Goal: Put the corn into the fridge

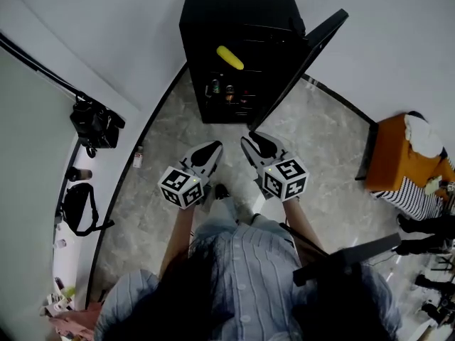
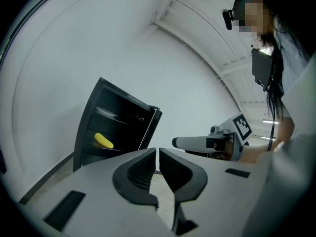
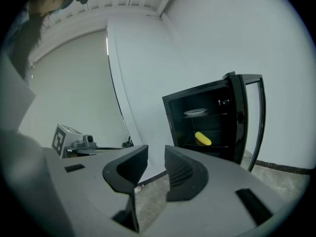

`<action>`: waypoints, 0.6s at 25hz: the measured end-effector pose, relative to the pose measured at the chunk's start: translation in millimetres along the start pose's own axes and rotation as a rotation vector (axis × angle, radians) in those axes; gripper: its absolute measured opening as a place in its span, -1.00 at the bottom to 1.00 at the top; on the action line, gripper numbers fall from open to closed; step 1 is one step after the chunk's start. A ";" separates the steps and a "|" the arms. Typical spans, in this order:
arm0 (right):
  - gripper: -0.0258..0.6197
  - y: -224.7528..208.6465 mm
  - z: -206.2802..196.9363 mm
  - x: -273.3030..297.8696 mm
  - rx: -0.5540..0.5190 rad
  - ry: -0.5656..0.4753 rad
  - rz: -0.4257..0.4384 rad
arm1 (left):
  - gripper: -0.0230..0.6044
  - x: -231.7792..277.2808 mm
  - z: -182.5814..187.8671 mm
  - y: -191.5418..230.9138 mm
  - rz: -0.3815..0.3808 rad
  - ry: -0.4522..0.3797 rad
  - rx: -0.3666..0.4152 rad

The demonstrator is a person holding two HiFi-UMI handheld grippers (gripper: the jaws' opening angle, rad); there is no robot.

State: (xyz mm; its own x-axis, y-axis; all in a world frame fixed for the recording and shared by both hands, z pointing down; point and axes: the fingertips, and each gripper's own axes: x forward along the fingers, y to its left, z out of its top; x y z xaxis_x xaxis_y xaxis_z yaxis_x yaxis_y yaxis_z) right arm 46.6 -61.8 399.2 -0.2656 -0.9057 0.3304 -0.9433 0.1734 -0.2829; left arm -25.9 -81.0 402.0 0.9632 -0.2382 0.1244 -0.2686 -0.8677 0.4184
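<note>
The yellow corn (image 1: 229, 57) lies on a middle shelf inside the black fridge (image 1: 227, 6), whose door (image 1: 313, 48) stands open to the right. Both gripper views show the corn (image 2: 103, 140) (image 3: 203, 138) on its shelf, well ahead of the jaws. My left gripper (image 1: 213, 148) (image 2: 157, 150) is held out in front of the fridge, its jaws closed to a thin slit with nothing in them. My right gripper (image 1: 249, 142) (image 3: 156, 149) is beside it, a clear gap between its jaws, empty. Neither gripper touches the fridge.
Cans (image 1: 220, 89) stand on a lower fridge shelf, and a white plate (image 3: 196, 112) sits on the shelf above the corn. A black bag (image 1: 96, 124) lies at the left wall. An orange box (image 1: 398, 155) with cloth stands at the right.
</note>
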 end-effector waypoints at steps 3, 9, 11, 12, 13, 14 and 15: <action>-0.57 -0.8 -2.7 -20.4 -0.012 -0.006 0.008 | -0.90 6.1 0.8 -20.8 -0.005 -0.011 0.017; -0.58 8.0 -6.3 -66.6 -0.045 -0.012 0.051 | -0.90 6.5 1.7 -71.2 0.008 -0.050 0.035; -0.58 11.3 -6.5 -83.7 -0.053 -0.018 0.059 | -0.90 6.2 -0.2 -88.1 0.011 -0.057 0.041; -0.58 12.8 -8.1 -92.8 -0.054 -0.021 0.063 | -0.90 5.5 -2.6 -96.4 0.016 -0.059 0.043; -0.58 14.1 -10.5 -102.3 -0.053 -0.024 0.068 | -0.90 4.8 -5.7 -104.7 0.023 -0.061 0.043; -0.58 14.6 -13.4 -112.0 -0.051 -0.027 0.075 | -0.90 4.9 -9.0 -113.3 0.029 -0.064 0.042; -0.59 14.1 -16.0 -121.7 -0.050 -0.030 0.082 | -0.90 6.2 -12.0 -122.1 0.035 -0.068 0.039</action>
State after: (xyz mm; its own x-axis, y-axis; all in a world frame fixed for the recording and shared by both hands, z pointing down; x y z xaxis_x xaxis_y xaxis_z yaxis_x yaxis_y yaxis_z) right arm 62.4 57.1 369.3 -0.3373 -0.8987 0.2804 -0.9274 0.2661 -0.2628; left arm 12.7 28.7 362.5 0.9520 -0.2966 0.0761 -0.3028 -0.8743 0.3794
